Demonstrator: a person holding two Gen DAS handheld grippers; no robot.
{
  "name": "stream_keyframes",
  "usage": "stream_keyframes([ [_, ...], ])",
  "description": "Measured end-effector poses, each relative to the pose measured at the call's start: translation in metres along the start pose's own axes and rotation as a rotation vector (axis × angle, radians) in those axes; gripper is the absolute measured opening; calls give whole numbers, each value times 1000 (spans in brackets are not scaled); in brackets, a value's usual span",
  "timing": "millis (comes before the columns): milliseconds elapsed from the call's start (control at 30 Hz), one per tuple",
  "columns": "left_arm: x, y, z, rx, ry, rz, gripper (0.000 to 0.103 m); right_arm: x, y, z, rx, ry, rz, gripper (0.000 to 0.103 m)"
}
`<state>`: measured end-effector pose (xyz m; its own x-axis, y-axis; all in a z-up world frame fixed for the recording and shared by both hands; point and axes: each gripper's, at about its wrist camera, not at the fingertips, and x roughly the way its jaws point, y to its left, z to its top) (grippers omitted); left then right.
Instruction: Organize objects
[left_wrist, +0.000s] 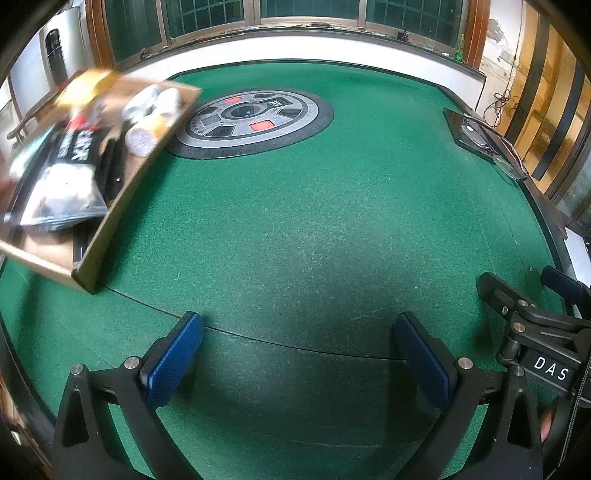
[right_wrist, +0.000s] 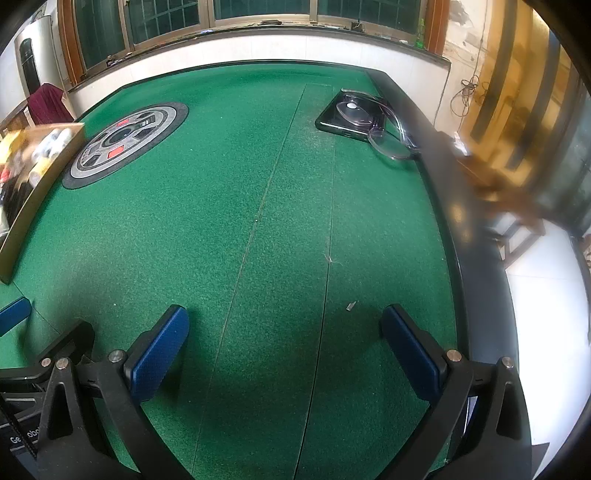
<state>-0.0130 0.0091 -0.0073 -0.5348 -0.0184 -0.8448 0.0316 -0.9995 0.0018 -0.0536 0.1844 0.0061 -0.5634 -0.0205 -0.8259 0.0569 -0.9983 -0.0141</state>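
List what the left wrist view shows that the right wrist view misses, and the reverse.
Only the left wrist view: the box's inside, with a black-and-white bag and a round can, though blurred; and the right gripper's body, not its fingers, at the edge.

Only the right wrist view: a small scrap on the felt, a dark red cloth and a stool off the table.

Both: the green table, the round panel, the box, glasses on a black phone, windows, and each one's own open fingers over bare felt.
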Motion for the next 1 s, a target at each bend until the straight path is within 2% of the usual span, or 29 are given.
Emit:
stream_keyframes([
  [1000,-10,8,-5,0,1,-1,102,-1,-2,0,-1,-1,1,103],
])
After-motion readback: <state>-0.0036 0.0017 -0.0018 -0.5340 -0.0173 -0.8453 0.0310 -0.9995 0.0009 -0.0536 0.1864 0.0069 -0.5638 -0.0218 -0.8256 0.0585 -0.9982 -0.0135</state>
